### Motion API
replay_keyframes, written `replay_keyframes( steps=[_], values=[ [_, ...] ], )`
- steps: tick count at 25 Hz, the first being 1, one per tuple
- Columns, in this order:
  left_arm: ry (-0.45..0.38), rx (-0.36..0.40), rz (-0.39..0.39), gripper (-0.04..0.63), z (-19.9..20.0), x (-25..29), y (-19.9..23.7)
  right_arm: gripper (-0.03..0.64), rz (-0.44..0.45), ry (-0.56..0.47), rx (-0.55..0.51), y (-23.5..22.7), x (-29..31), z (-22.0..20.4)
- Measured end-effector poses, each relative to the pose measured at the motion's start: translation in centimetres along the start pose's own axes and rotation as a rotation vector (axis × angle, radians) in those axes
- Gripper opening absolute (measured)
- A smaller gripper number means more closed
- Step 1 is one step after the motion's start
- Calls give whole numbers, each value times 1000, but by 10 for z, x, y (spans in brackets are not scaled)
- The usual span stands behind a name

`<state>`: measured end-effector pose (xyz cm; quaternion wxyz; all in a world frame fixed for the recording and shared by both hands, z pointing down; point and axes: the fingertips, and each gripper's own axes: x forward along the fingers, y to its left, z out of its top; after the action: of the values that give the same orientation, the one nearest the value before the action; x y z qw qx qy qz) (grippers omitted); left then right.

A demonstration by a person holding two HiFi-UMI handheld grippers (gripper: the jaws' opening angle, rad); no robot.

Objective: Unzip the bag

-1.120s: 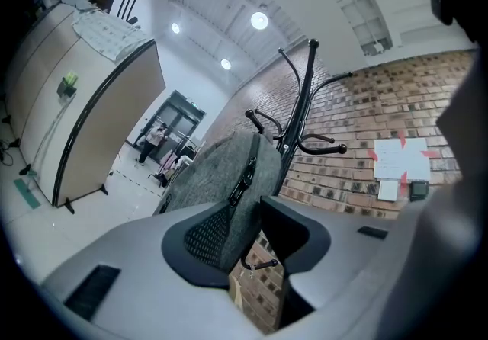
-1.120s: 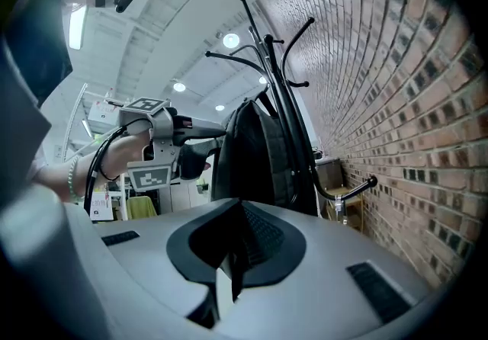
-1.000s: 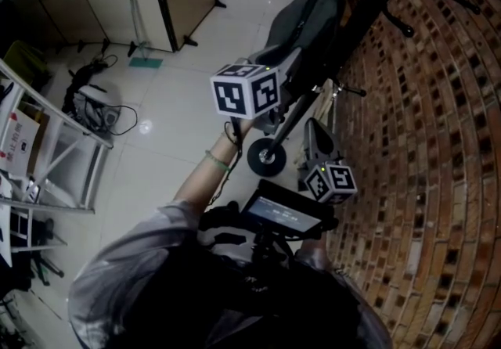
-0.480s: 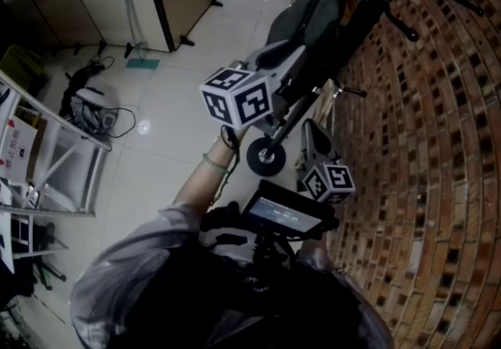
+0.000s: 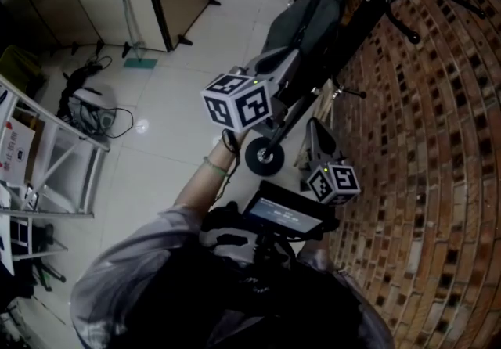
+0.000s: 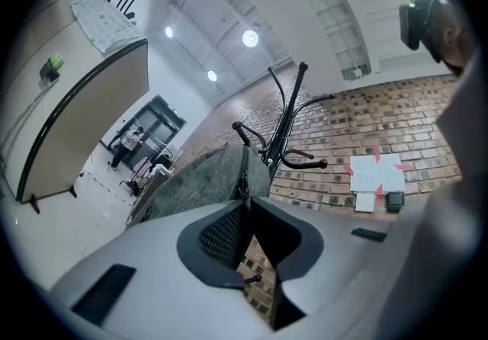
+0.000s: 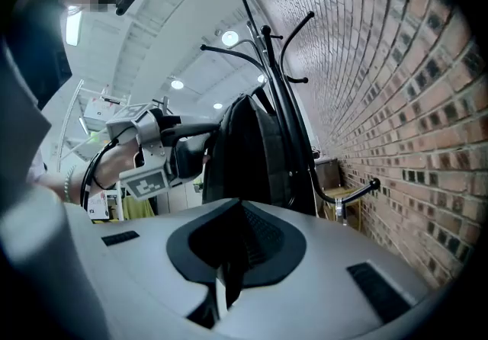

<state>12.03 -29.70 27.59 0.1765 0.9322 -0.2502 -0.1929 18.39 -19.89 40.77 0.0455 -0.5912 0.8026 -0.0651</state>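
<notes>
1. A grey bag (image 5: 307, 17) was hung on a black coat stand (image 5: 362, 9), which was set close beside a brick wall (image 5: 438, 144).
2. The bag's zip (image 6: 243, 171) was seen in the left gripper view as a dark line down the middle of the grey fabric, straight ahead of the jaws.
3. The left gripper (image 5: 286, 66) was held raised against the bag. Its jaws were brought together at the tips, right on the zip, with a narrow gap left lower down through which bricks were seen. A small dark pull was seen at the tips, and it appeared to be pinched there.
4. The right gripper (image 5: 313, 130) was held lower, between the stand and the wall, apart from the bag. Its jaws were closed to a thin slit and nothing was seen between them.
5. In the right gripper view the bag was seen ahead and above, with the left gripper pressed to its left edge.
</notes>
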Motion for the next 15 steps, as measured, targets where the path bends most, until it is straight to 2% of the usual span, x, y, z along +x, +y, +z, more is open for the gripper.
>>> replay_keyframes(
  steps=[2, 6, 9, 15],
  values=[
    [-3, -2, 10, 19, 0, -1, 3, -5, 9, -14, -15, 1, 1, 13],
    [-3, -27, 4, 12, 0, -1, 5, -5, 44, -75, -68, 6, 5, 53],
    [9, -11, 6, 11, -1, -1, 5, -5, 77, -110, -126, 14, 9, 80],
    [11, -16, -11, 9, -1, -2, 5, -4, 153, -127, -393, 37, 35, 131]
  ],
)
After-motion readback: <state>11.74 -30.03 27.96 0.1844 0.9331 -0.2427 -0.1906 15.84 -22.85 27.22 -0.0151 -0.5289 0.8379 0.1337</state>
